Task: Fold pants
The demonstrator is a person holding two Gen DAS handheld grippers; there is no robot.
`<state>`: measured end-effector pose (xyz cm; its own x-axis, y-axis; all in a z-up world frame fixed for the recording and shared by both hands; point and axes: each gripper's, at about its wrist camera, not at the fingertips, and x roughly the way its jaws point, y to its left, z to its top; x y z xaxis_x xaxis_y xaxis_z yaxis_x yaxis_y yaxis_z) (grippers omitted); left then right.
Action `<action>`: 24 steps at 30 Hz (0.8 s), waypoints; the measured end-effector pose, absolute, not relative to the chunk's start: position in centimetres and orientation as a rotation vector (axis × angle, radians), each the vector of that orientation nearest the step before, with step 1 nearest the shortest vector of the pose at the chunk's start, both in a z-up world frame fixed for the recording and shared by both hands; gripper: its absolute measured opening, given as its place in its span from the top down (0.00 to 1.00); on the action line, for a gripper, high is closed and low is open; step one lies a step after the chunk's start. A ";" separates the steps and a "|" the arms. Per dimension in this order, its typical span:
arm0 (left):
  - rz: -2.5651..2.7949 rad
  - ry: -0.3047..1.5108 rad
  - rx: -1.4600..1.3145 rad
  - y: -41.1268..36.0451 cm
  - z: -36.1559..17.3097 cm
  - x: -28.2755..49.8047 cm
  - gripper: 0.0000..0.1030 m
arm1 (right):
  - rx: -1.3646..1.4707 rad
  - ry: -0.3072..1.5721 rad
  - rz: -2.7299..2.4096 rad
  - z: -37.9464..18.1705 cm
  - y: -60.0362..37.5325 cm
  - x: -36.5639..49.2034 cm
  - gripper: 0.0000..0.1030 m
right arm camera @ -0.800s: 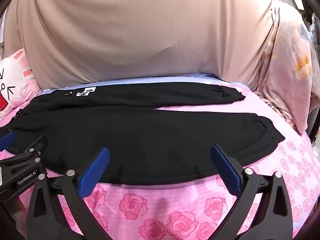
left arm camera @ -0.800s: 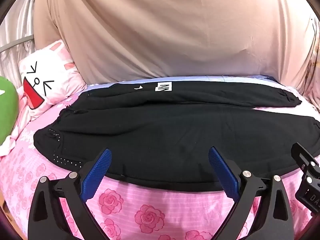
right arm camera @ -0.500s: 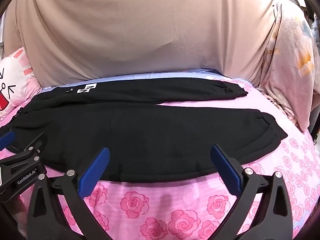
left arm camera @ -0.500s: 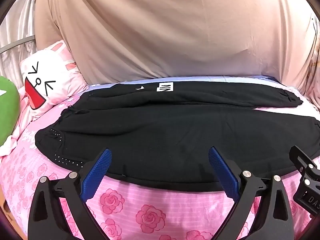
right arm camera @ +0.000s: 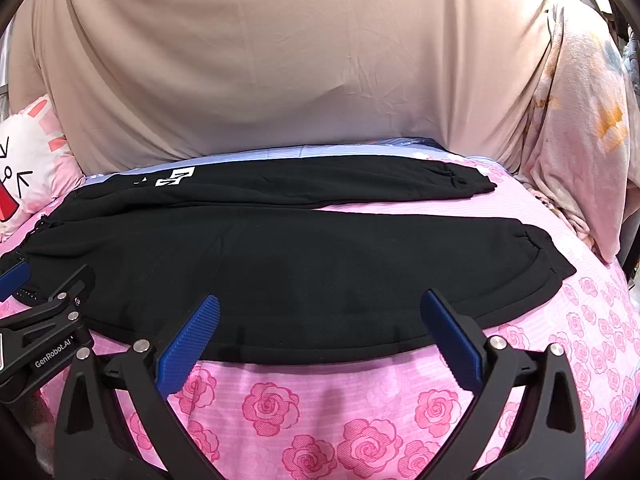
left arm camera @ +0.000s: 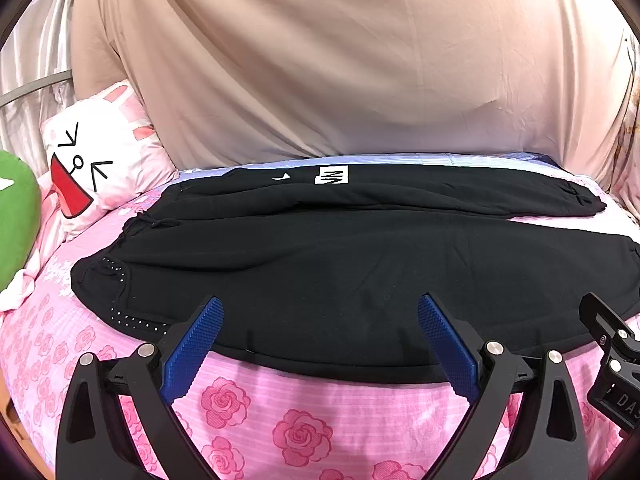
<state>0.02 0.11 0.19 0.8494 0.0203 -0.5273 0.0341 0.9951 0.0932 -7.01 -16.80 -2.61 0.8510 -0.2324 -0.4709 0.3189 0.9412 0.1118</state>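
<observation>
Black pants [left arm camera: 340, 264] lie flat across a pink rose-print bed [left arm camera: 304, 420], waistband at the left, both legs stretched to the right, cuffs apart. A white logo patch [left arm camera: 331, 175] shows on the far leg. In the right wrist view the same pants [right arm camera: 300, 256] end in two cuffs at the right. My left gripper [left arm camera: 320, 314] hovers open over the near hem with nothing between its blue pads [left arm camera: 194, 350]. My right gripper [right arm camera: 320, 312] is likewise open over the near leg's edge, empty. Each gripper's black body shows at the edge of the other's view.
A beige sheet [left arm camera: 340, 72] hangs behind the bed. A white cartoon rabbit pillow [left arm camera: 96, 164] and a green cushion [left arm camera: 16, 216] sit at the left. A floral blanket [right arm camera: 580, 128] hangs at the right. Pink sheet shows between the pants and the near edge.
Both views have shifted slightly: the pants' near hem sits a little lower and nearer to the pads than before. Both grippers stay wide open.
</observation>
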 end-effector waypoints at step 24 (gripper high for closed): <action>-0.002 0.554 0.101 -0.2 0.0 -0.1 0.07 | 0.193 0.473 -0.286 -2.7 -16.5 -7.3 0.04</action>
<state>-0.07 -0.20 0.01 0.8506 0.0255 -0.5253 0.0292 0.9950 0.0956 -7.26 -16.48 -2.66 0.8516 -0.2261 -0.4730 0.3147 0.9420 0.1162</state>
